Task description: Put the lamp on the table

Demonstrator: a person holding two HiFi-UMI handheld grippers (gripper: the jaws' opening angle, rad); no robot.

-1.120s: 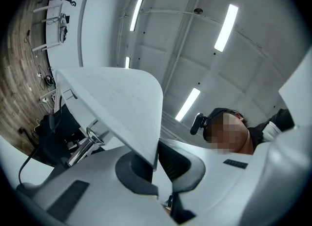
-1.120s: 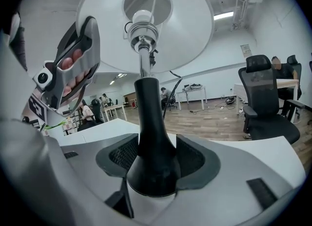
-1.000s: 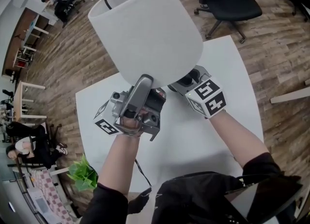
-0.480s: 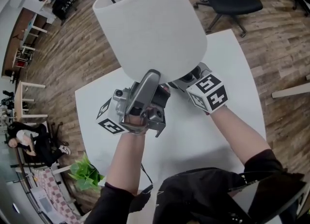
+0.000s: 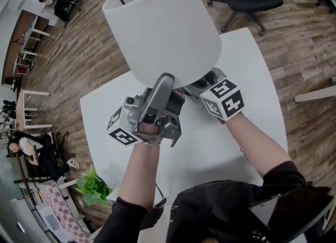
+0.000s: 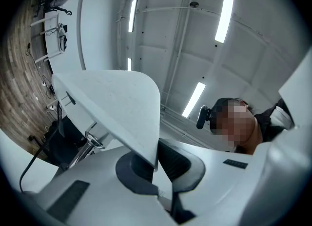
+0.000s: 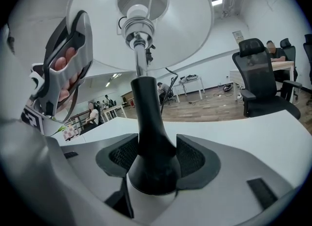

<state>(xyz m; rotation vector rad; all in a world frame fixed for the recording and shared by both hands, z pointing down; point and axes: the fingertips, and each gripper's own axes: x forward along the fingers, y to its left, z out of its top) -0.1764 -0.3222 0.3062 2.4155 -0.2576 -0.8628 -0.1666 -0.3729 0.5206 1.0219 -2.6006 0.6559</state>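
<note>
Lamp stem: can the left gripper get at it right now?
Probably not: the left gripper is shut on the rim of the shade, and the right gripper clamps the stem.

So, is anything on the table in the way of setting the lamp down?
Nothing visible does. The lamp is above the white table, whose visible part is bare; the patch right under it is hidden.
</note>
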